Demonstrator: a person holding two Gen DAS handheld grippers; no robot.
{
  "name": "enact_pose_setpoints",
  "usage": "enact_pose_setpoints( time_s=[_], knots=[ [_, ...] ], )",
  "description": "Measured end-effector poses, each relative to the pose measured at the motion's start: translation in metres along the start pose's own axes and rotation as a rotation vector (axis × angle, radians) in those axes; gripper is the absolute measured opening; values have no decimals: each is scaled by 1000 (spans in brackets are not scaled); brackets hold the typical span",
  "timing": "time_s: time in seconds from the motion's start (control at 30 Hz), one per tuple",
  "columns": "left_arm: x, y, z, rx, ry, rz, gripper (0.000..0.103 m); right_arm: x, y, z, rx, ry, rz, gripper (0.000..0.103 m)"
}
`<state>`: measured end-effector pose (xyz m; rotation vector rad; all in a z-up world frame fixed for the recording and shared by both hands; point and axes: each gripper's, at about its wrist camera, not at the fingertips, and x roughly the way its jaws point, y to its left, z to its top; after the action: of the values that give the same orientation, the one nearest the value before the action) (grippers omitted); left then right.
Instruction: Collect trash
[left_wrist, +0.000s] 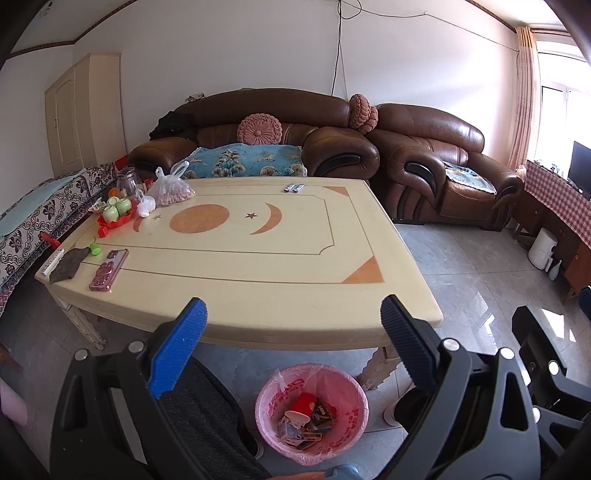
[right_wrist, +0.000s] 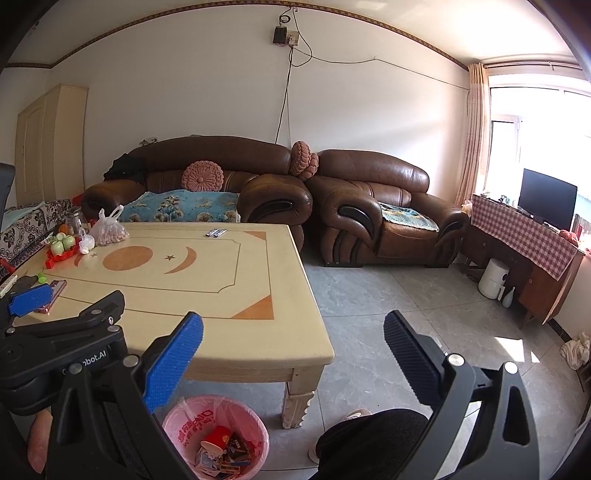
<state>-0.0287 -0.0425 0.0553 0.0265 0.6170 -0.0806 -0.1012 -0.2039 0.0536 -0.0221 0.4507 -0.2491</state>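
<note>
A pink-lined trash bin (left_wrist: 312, 411) stands on the floor under the table's near edge; it holds a red paper cup (left_wrist: 303, 406) and several small packs. It also shows in the right wrist view (right_wrist: 216, 437). My left gripper (left_wrist: 291, 332) is open and empty, above the bin at the near edge of the cream table (left_wrist: 240, 266). My right gripper (right_wrist: 293, 345) is open and empty, to the right of the left one, off the table's near right corner. The left gripper (right_wrist: 55, 332) shows in the right wrist view.
On the table's left: a pink phone (left_wrist: 109, 269), a grey cloth (left_wrist: 68, 264), a remote (left_wrist: 51, 261), a red tray with green cups (left_wrist: 116, 212), a plastic bag of nuts (left_wrist: 171, 192). Two small packs (left_wrist: 294, 188) lie at the far edge. Brown sofas (left_wrist: 258, 140) stand behind.
</note>
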Motion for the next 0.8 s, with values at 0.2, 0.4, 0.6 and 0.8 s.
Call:
enact_pose_setpoints(
  time_s=[0.2, 0.4, 0.6, 0.8],
  knots=[
    [-1, 1, 0, -3, 0, 3, 93, 1, 1, 1, 1, 1, 3, 96],
    [-1, 1, 1, -5, -1, 3, 93, 1, 0, 3, -1, -2, 10, 96],
    [-1, 1, 2, -4, -2, 5, 93, 2, -1, 4, -3, -1, 13, 96],
    [-1, 1, 2, -2, -7, 9, 93, 2, -1, 5, -8, -6, 14, 96]
  ],
)
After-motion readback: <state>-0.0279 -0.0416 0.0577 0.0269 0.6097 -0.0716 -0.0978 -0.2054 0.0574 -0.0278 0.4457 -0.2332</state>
